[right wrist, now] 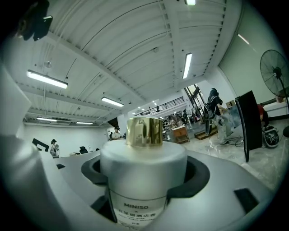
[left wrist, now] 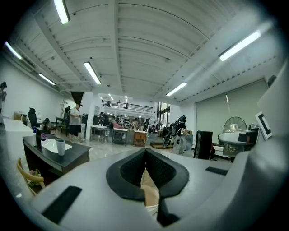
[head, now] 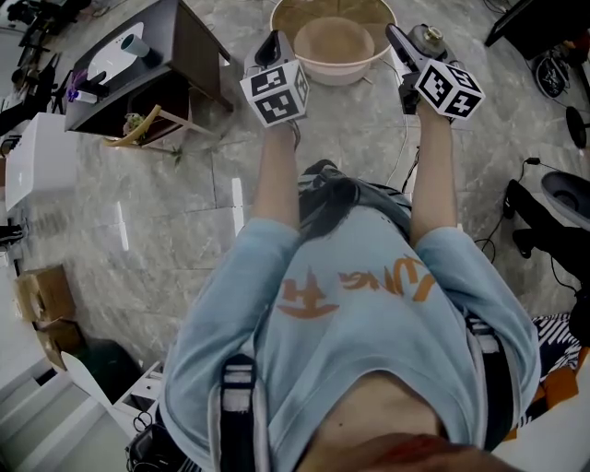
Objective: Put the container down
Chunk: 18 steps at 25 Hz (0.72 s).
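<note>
The container is a white bottle (right wrist: 142,158) with a gold cap and a printed label, standing upright between the jaws of my right gripper (right wrist: 144,175), which is shut on it. In the head view the right gripper (head: 412,51) is held out over the marble floor with the bottle (head: 428,39) at its tip, beside the right edge of a pink basin (head: 334,46). My left gripper (head: 273,48) is held level at the basin's left. Its pads (left wrist: 156,170) meet at the tip, shut, and a beige patch shows low in the slit between them.
The basin rests in a round woven tray (head: 284,13) on the floor ahead. A dark low table (head: 189,41) with a white cup (head: 138,44) stands to the left. Cardboard boxes (head: 41,295) lie at the far left, cables and black equipment (head: 553,212) at the right. People stand far off.
</note>
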Motion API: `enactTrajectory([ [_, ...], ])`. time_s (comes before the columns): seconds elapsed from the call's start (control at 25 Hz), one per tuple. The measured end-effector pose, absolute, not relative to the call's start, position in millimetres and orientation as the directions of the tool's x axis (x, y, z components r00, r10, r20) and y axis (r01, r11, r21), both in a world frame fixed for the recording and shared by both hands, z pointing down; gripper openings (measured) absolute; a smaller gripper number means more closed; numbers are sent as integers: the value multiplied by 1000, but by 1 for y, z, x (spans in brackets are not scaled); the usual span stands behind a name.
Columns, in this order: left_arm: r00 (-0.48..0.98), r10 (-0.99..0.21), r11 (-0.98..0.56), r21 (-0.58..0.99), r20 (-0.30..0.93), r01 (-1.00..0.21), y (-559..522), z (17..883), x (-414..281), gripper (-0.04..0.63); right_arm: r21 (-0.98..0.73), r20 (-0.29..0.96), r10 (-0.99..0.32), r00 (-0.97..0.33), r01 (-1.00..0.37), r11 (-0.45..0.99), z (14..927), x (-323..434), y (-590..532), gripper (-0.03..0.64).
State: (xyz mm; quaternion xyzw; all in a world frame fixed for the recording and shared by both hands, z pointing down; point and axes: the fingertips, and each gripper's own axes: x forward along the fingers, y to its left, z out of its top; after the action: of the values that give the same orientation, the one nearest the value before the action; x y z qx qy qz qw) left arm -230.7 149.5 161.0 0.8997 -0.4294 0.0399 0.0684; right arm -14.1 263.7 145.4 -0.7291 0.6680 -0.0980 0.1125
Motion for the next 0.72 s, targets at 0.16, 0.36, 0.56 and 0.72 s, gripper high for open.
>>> enactTrajectory([
  [0.16, 620, -772, -612, 100, 139, -785, 142, 168, -231, 26, -285, -1, -997, 77, -956, -74, 151, -12, 262, 362],
  [0.36, 625, -766, -612, 126, 149, -780, 126, 182, -218, 26, -265, 5, -996, 91, -960, -89, 158, 3, 257, 362],
  [0.56, 646, -751, -629, 149, 134, -763, 94, 184, -191, 26, -245, 7, -993, 120, -962, -118, 159, 29, 234, 362],
  [0.72, 656, -745, -638, 154, 123, -754, 58, 185, -168, 26, -224, 1, -993, 116, -968, -113, 153, 49, 195, 362],
])
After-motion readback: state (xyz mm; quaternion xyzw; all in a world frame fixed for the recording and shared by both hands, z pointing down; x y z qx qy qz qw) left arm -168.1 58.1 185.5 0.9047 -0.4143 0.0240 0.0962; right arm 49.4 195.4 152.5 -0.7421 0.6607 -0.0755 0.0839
